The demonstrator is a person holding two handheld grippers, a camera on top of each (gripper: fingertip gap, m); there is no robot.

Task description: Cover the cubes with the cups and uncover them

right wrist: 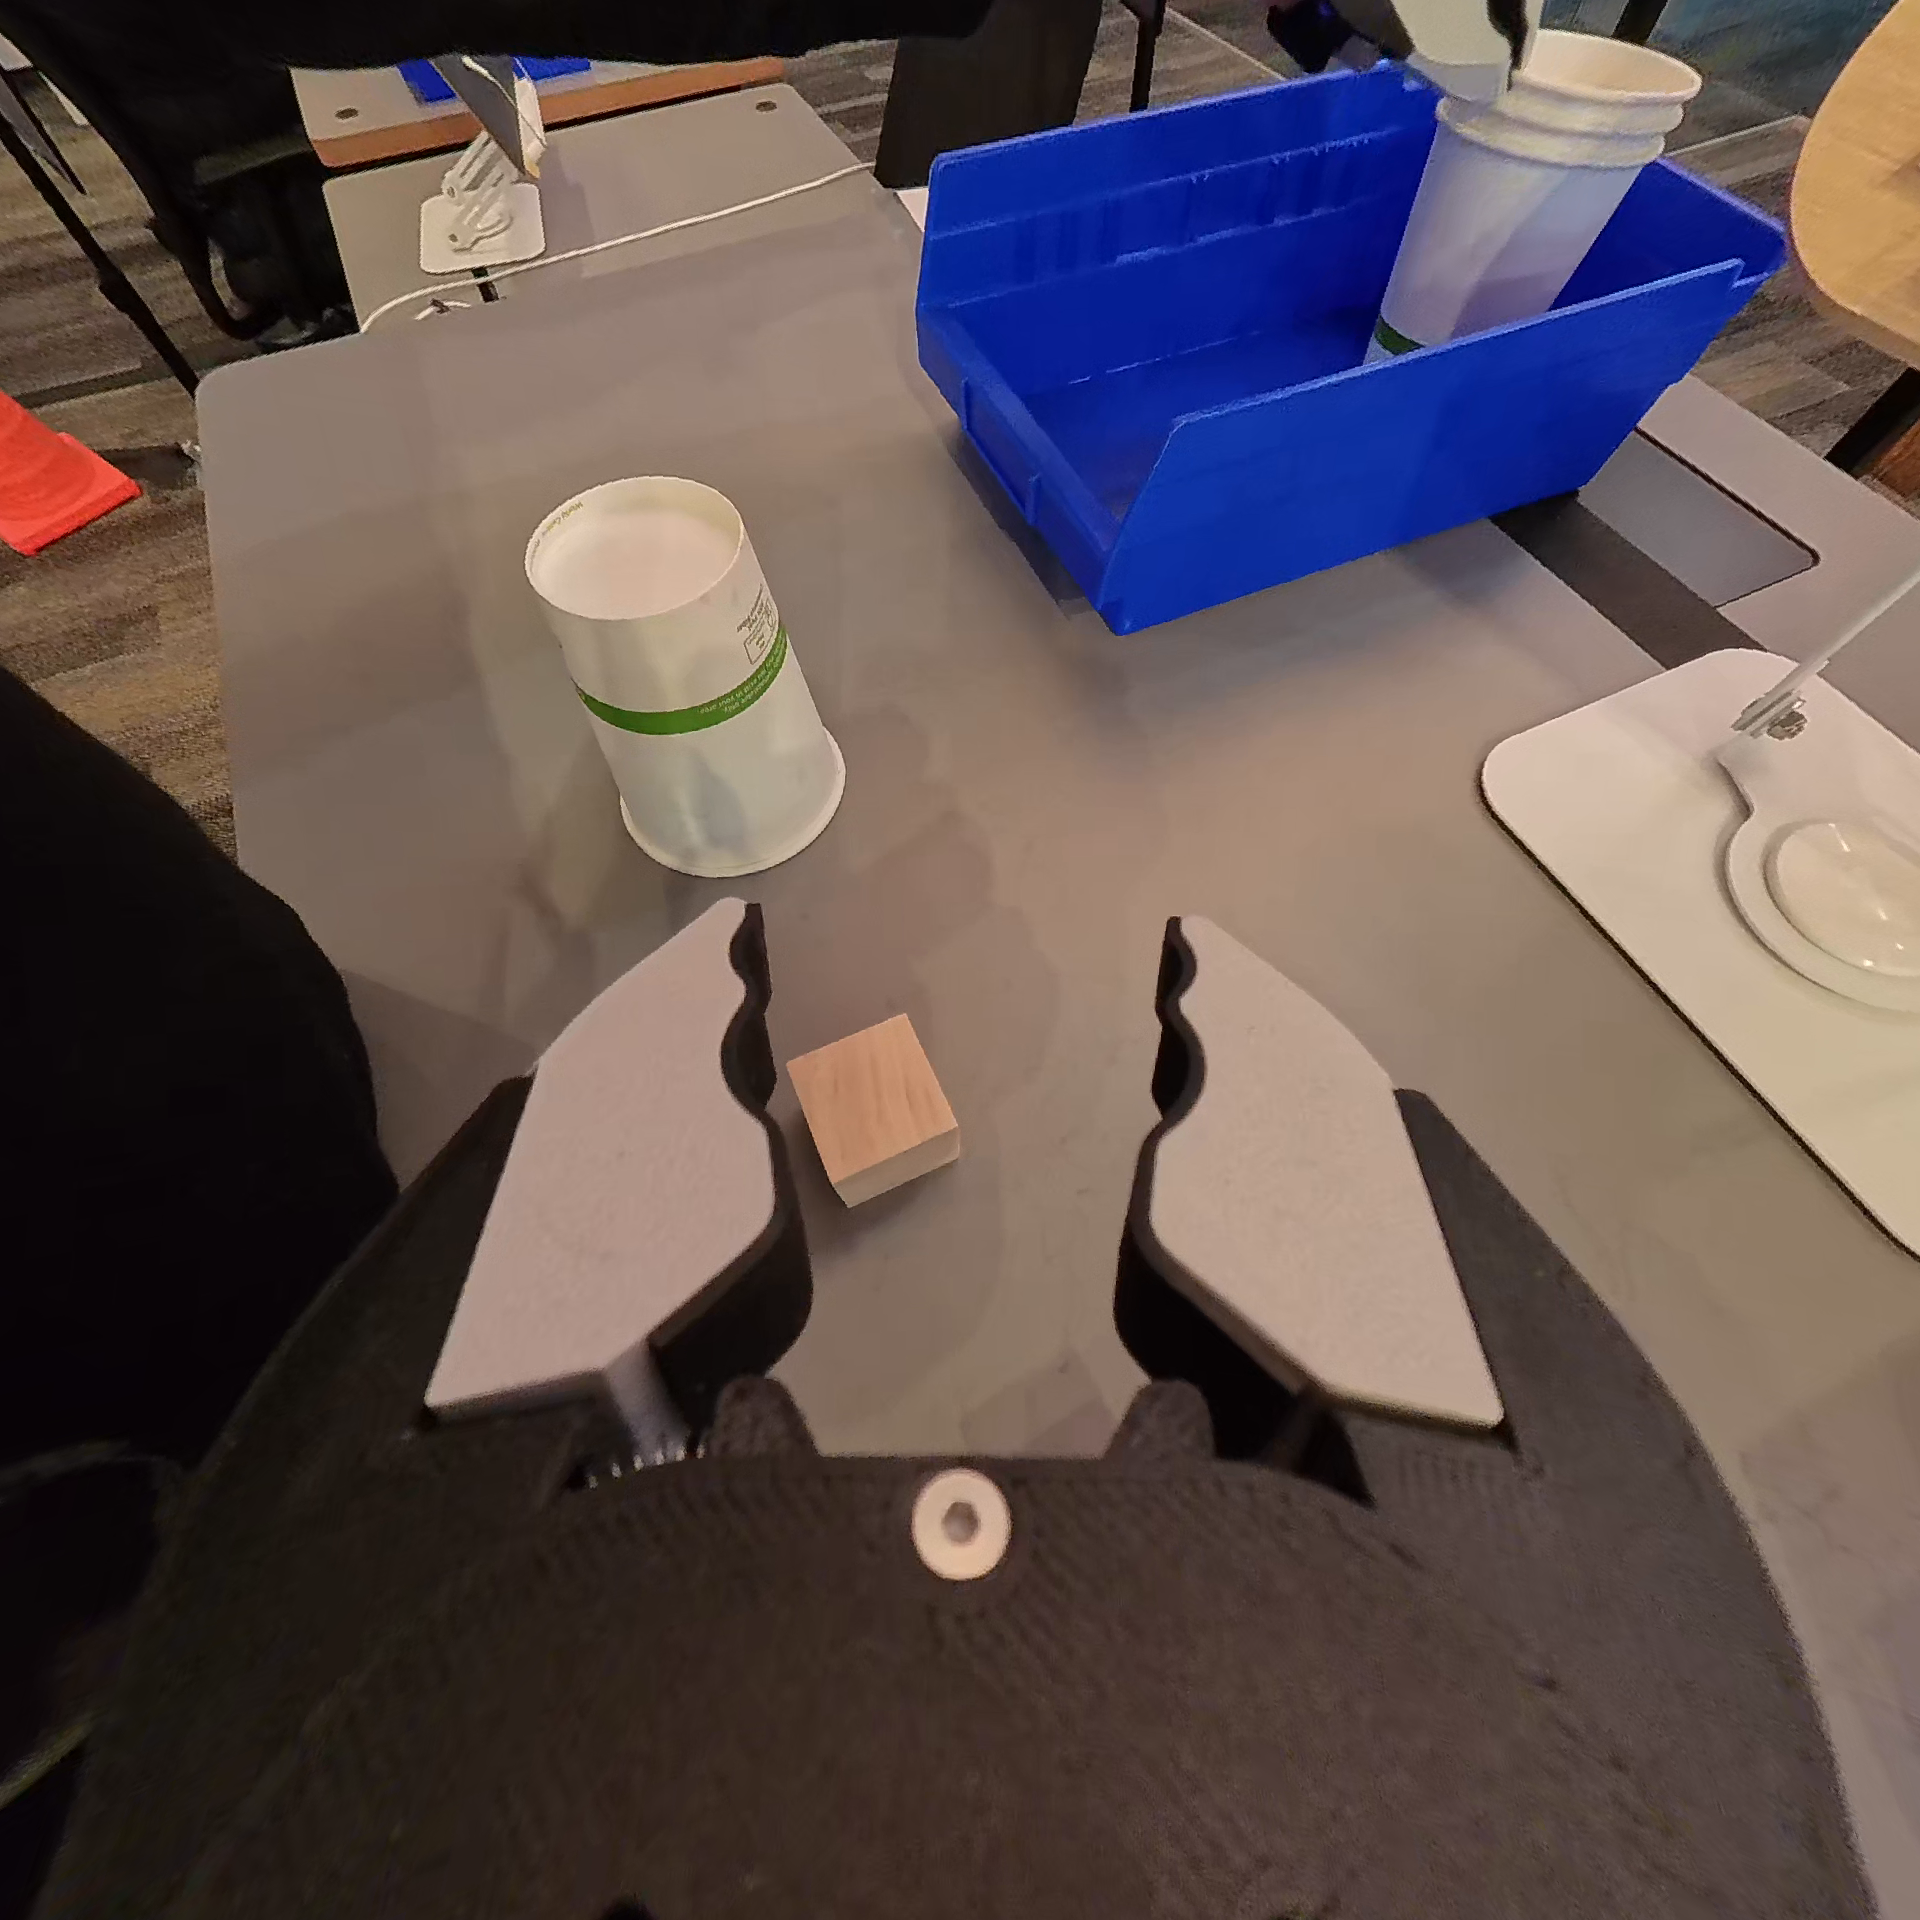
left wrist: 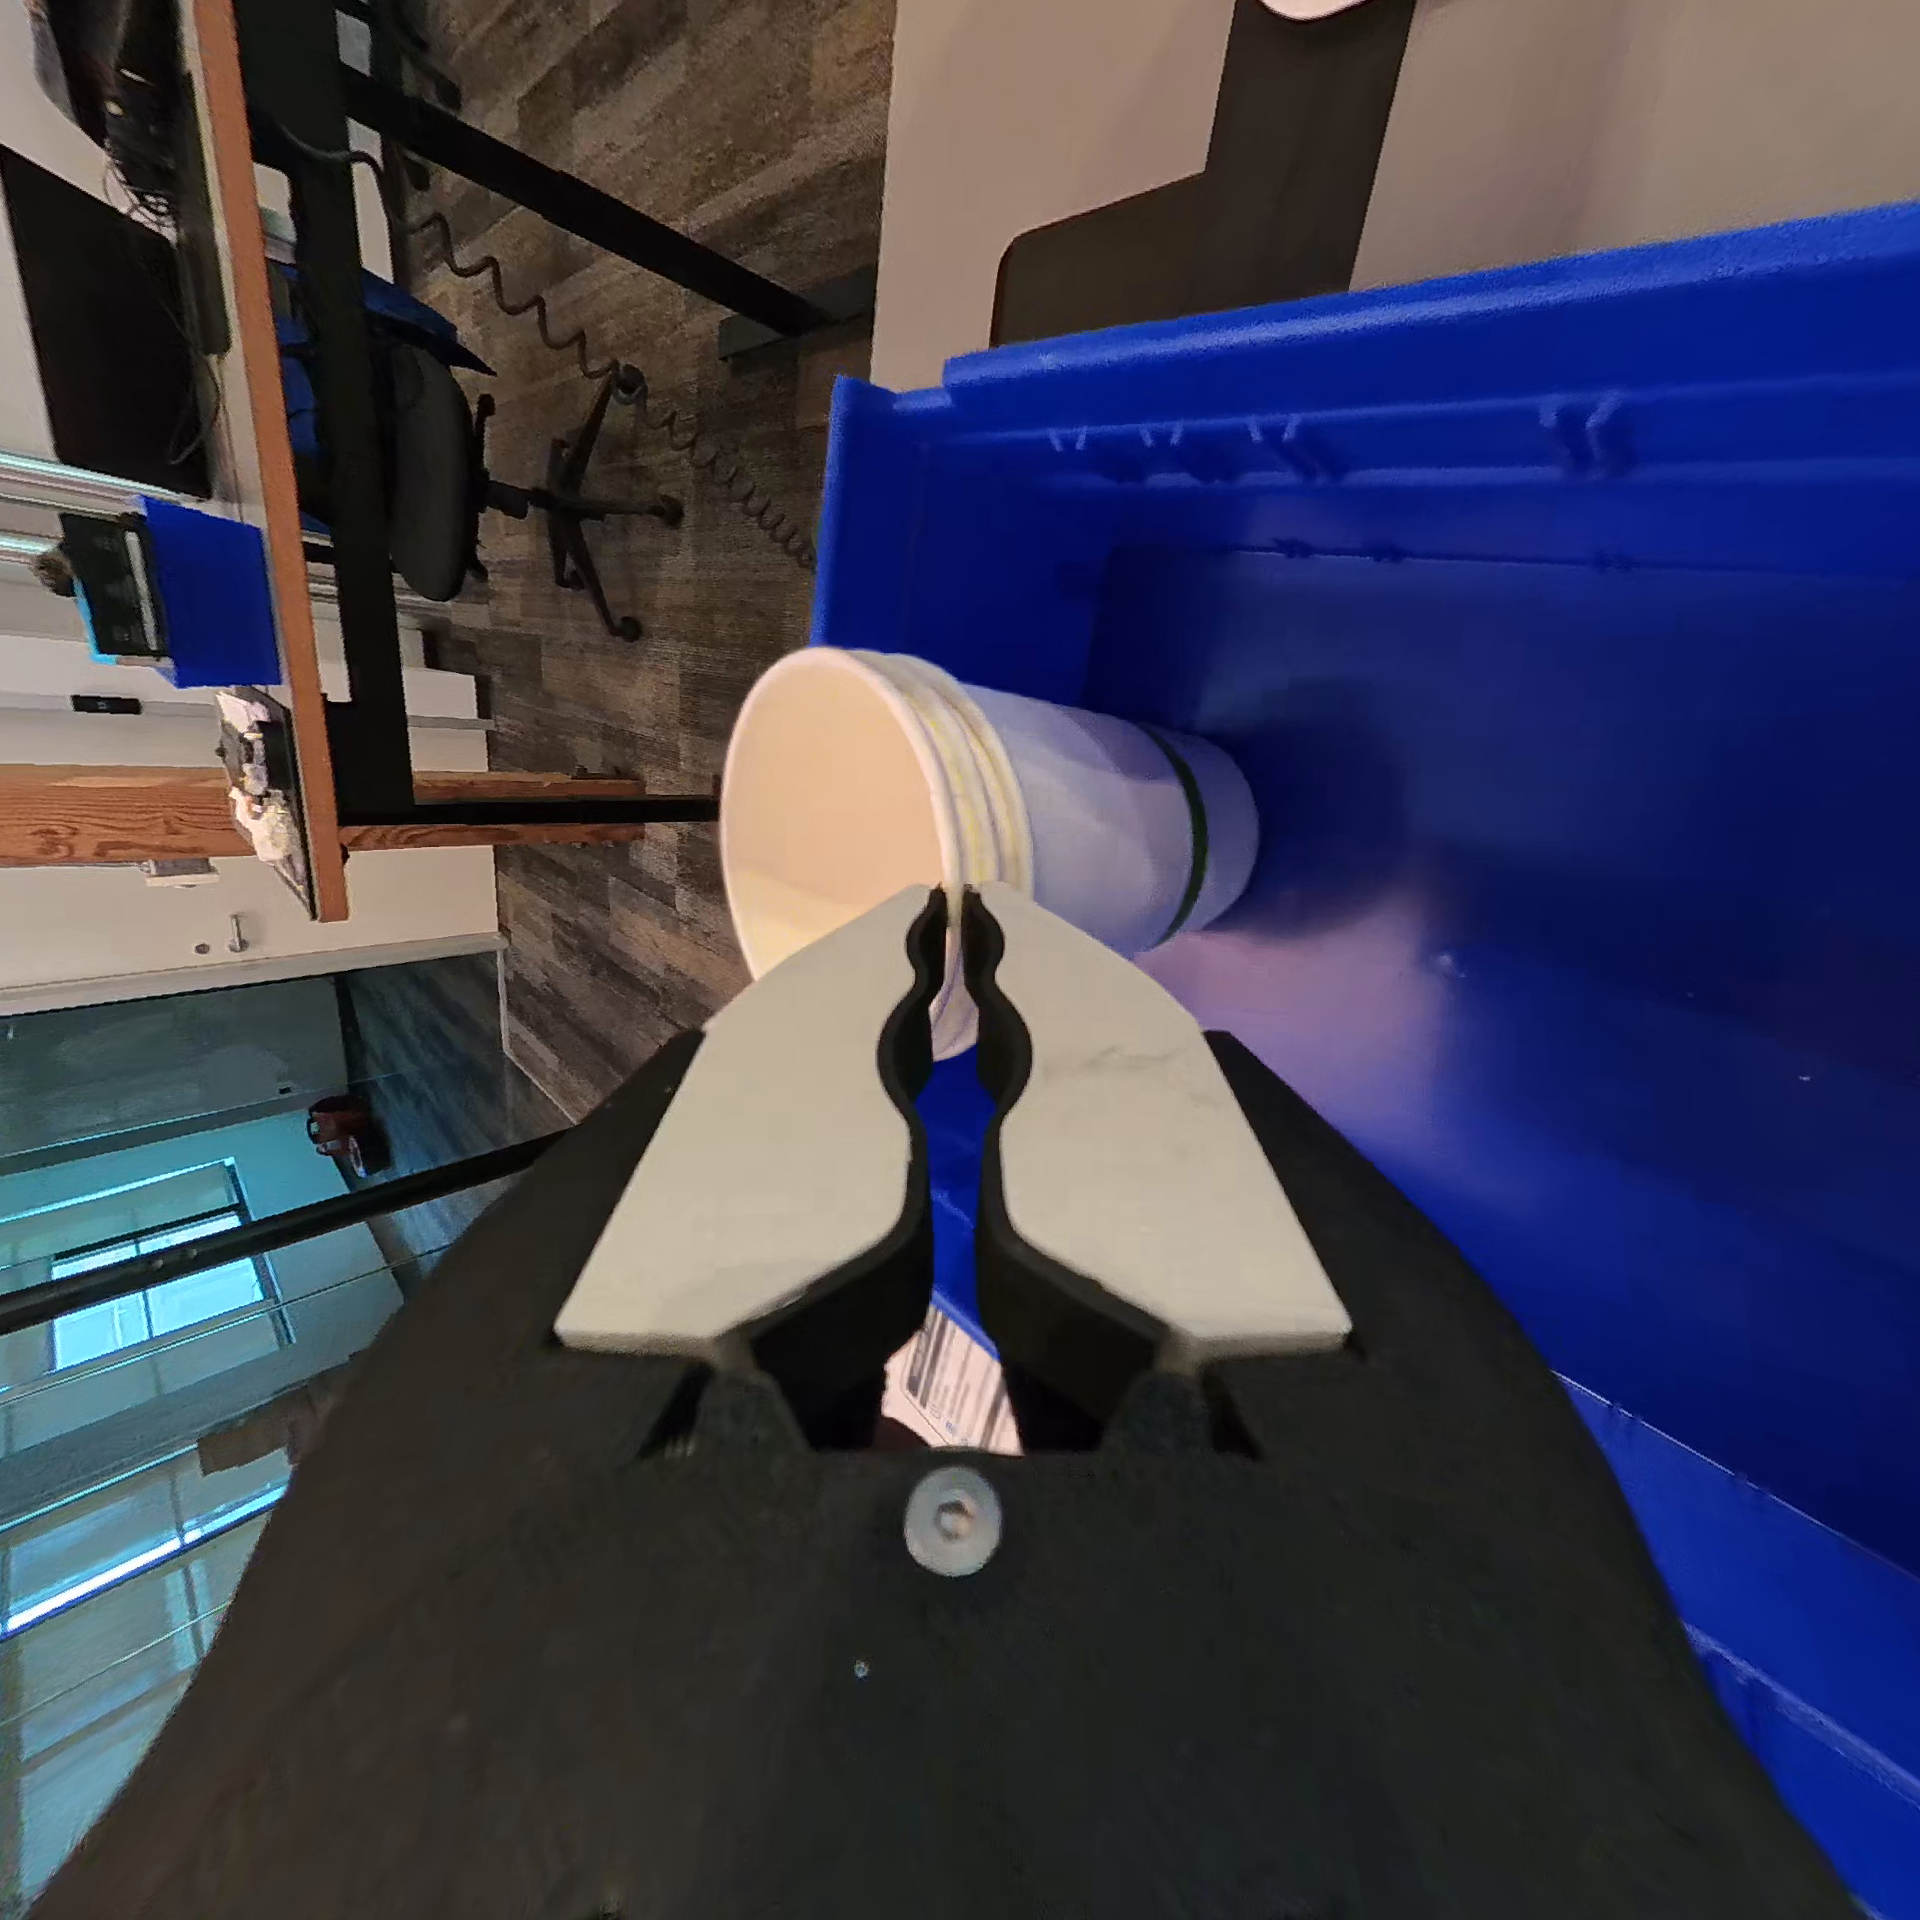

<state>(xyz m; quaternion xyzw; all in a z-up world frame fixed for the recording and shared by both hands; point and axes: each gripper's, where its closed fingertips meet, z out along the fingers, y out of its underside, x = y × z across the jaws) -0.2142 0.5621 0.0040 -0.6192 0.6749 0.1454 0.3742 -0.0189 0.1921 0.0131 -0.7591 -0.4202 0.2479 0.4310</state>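
My left gripper [left wrist: 954,894] is shut on the rim of a stack of white paper cups [left wrist: 1081,821] that stands in the blue bin [left wrist: 1558,727]. The right wrist view shows the same stack [right wrist: 1507,218] at the bin's far right end, with the left gripper [right wrist: 1455,52] on its rim. My right gripper [right wrist: 961,930] is open and empty, low over the grey table [right wrist: 1091,748]. A wooden cube [right wrist: 871,1107] lies uncovered between its fingers, nearer the left one. A white cup with a green band [right wrist: 691,675] stands upside down on the table, beyond the left finger.
The blue bin [right wrist: 1299,457] sits at the table's far right. A white plate-like stand [right wrist: 1714,894] lies at the right edge. A white base with a cable [right wrist: 483,218] is at the far left. A dark sleeve [right wrist: 156,1039] fills the left side.
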